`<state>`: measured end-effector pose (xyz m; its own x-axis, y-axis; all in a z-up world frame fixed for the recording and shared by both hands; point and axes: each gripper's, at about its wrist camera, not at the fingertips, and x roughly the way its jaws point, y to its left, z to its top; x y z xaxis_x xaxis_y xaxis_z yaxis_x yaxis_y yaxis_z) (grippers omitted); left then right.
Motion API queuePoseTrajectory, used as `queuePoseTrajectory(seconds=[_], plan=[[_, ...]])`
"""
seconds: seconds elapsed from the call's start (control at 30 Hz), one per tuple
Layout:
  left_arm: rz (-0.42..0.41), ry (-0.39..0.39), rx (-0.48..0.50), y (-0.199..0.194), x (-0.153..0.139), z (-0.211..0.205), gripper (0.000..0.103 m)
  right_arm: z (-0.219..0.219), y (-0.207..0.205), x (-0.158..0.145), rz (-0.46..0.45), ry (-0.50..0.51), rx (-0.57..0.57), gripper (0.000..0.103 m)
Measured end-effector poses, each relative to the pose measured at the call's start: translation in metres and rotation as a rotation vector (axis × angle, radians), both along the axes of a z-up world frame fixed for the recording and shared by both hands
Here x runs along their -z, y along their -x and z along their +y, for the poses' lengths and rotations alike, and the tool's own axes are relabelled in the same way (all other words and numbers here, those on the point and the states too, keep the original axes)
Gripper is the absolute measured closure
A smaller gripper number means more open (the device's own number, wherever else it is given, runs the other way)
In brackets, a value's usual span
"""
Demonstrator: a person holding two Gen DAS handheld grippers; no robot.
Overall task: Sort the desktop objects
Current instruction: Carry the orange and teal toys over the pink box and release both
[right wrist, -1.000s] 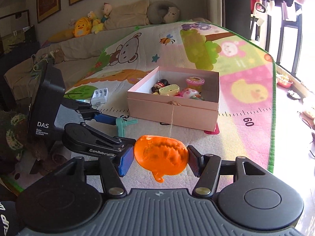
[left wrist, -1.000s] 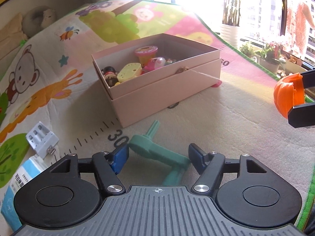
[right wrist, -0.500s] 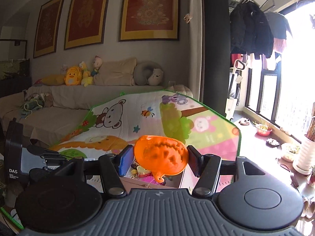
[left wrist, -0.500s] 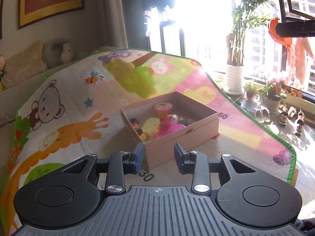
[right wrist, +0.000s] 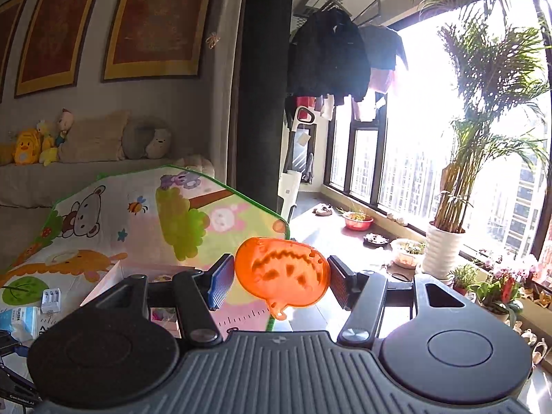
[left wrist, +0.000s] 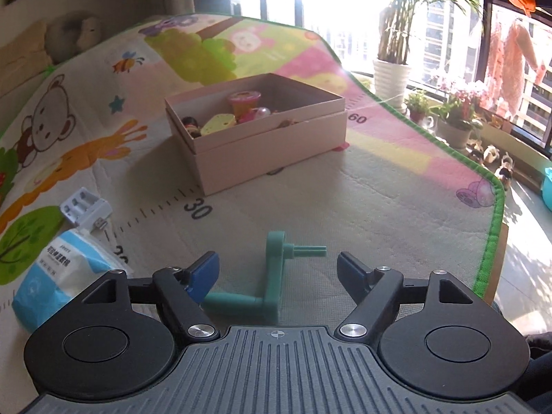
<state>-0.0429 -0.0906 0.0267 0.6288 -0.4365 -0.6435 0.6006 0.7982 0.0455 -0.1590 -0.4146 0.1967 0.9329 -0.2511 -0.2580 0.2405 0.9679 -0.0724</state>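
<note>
Right claw (right wrist: 281, 277) is clenched on an orange pumpkin toy (right wrist: 281, 276); left claw (left wrist: 277, 270) is opening, jaws apart over the green crank handle (left wrist: 272, 283) on the mat.

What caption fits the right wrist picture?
Right gripper clamps an orange plastic pumpkin toy high above the cartoon play mat.

Green crank handle (left wrist: 274, 284): near end of its lower arm hidden behind the left gripper (left wrist: 277, 270) finger and body. Blue-and-white packet (left wrist: 60, 276): print too small to read, near corner behind the gripper. Pink box (left wrist: 262, 148): small toys inside too small to identify; in the right wrist view the box (right wrist: 114, 277) is mostly hidden behind the right gripper (right wrist: 281, 281). Window glare washes out the mat's far edge (left wrist: 310, 31).
</note>
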Motion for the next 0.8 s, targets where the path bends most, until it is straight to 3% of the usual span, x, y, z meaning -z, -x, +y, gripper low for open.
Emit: queuePoseTrajectory(seconds=[0.17,0.33,0.4,0.67,0.8], plan=[[0.011,-0.011,-0.002,-0.004,0.007,-0.010,0.027,-0.004,0.002,0.009,0.008,0.001,0.039,0.045],[0.030,-0.024,-0.004,-0.012,0.012,-0.014,0.078,0.004,0.000,0.014,0.024,-0.019,-0.011,0.045],[0.027,-0.027,-0.005,-0.013,0.012,-0.013,0.088,0.014,-0.004,0.017,0.035,-0.018,-0.055,0.045],[-0.028,0.003,-0.010,-0.004,-0.014,-0.005,0.090,0.056,-0.028,0.023,0.077,-0.026,-0.236,0.045],[-0.145,0.053,-0.007,-0.004,-0.059,-0.002,0.090,0.068,-0.039,0.017,0.072,-0.053,-0.303,0.045]])
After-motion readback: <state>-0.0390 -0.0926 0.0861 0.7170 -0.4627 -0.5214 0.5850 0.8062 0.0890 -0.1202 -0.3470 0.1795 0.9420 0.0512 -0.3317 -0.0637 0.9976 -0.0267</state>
